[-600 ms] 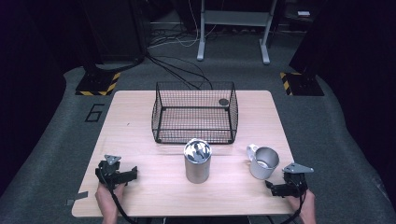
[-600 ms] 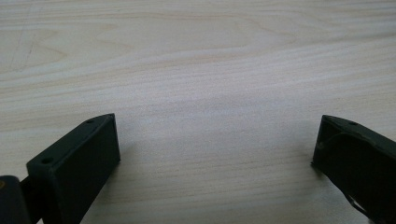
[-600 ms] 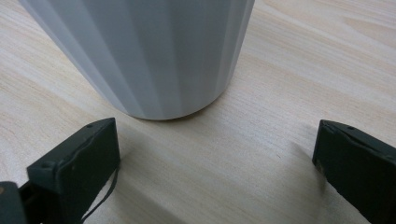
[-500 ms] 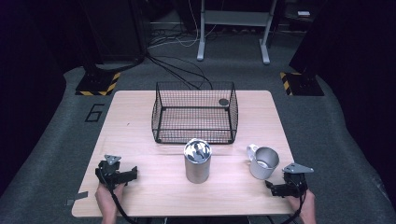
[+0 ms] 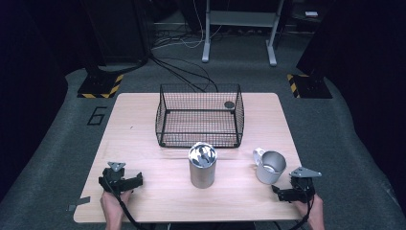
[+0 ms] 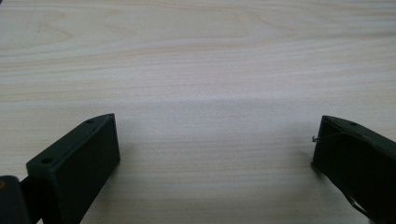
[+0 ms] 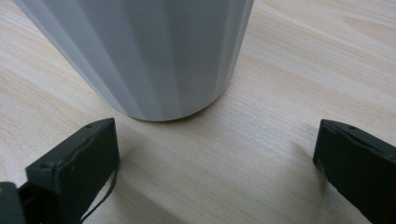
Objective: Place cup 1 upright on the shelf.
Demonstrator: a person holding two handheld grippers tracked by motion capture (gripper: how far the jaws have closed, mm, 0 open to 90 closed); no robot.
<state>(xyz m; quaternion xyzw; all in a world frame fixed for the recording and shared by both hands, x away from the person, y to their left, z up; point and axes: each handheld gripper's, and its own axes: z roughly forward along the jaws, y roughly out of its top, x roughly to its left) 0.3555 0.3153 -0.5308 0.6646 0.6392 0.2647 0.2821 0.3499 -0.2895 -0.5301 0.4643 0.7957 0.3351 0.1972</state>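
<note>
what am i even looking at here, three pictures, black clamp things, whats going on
A person sits at a wooden table holding a hand-held clamp in each hand: the left tool and the right tool. The high view looks down from above. The other two pictures come from cameras riding on each tool, looking along its black jaws. On the table stand a wire basket, a tall metal can and a metal mug. Both tools are open and hold nothing; the right one faces the mug.

dark room, grey carpet floor (image 5: 57, 158), metal desk legs (image 5: 207, 38).
</note>
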